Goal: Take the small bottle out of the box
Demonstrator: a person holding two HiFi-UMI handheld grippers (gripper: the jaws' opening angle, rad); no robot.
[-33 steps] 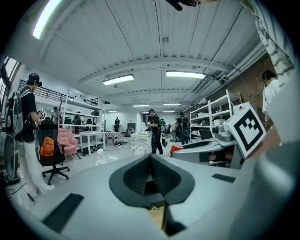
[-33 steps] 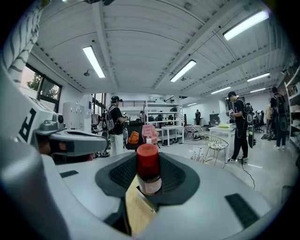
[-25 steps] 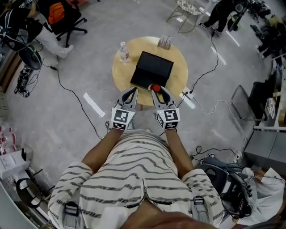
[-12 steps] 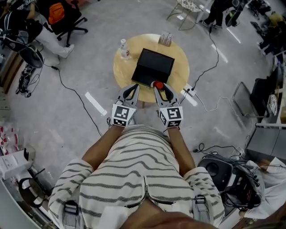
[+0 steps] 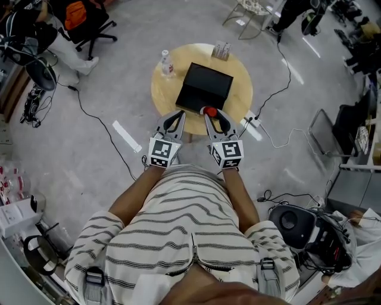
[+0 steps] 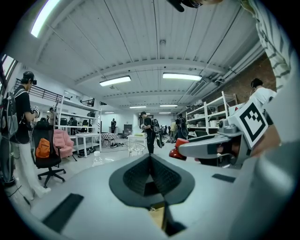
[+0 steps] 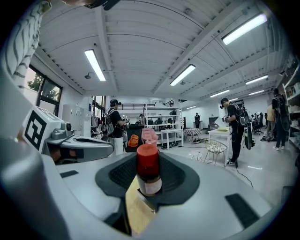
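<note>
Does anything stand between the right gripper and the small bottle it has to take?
Nothing visible does. The small bottle stands upright between the jaws of the right gripper, red cap up, at the near edge of the black box. The left gripper is beside it, apart.

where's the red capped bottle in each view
Head view: small bottle at centre, in the right gripper, by the table's near edge.
Left gripper view: right of centre, only its red cap showing.
Right gripper view: dead centre, held upright.
Shared landmark: orange bag, left of the bottle everywhere.
</note>
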